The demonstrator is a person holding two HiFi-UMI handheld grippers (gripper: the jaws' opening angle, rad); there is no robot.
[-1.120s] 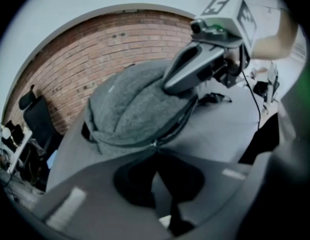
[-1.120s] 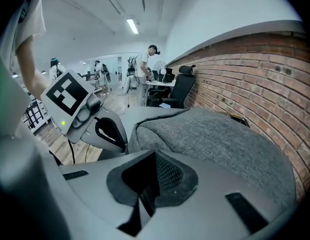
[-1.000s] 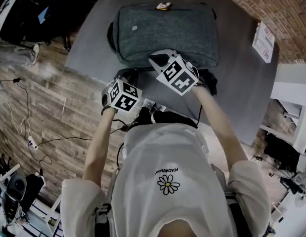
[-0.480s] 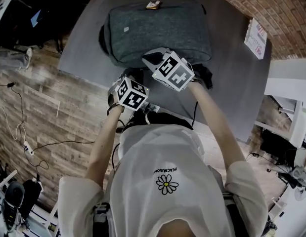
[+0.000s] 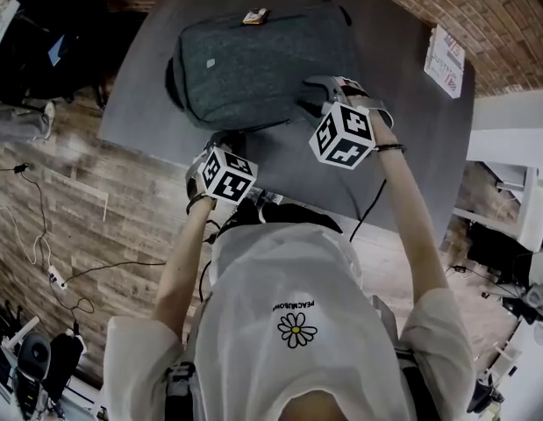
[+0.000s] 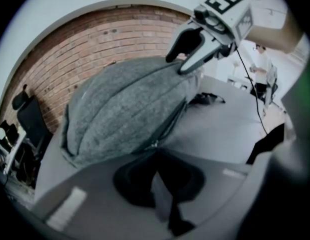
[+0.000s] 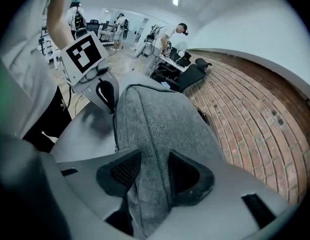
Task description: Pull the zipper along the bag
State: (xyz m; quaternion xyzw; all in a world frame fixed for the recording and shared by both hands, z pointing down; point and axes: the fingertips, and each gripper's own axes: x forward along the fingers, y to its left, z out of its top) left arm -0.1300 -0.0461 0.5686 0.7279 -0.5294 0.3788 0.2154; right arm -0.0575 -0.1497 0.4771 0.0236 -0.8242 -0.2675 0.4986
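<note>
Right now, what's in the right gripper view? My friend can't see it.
The edge of a gray bag runs between the jaws of the right gripper, which have just been opening and stand apart. The left gripper is at the bag's far end. The bag lies on a gray table, with a brick wall on the right.

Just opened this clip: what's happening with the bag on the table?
A person is working on a grey backpack that lies on a dark table, with a handheld gripper in each hand. The left gripper is shut on a thin strip at the bag's near corner, close to the zipper. The right gripper is at the bag's other end. Its jaws have just been opening and stand apart, with the bag's fabric between them, apparently unclamped.
</note>
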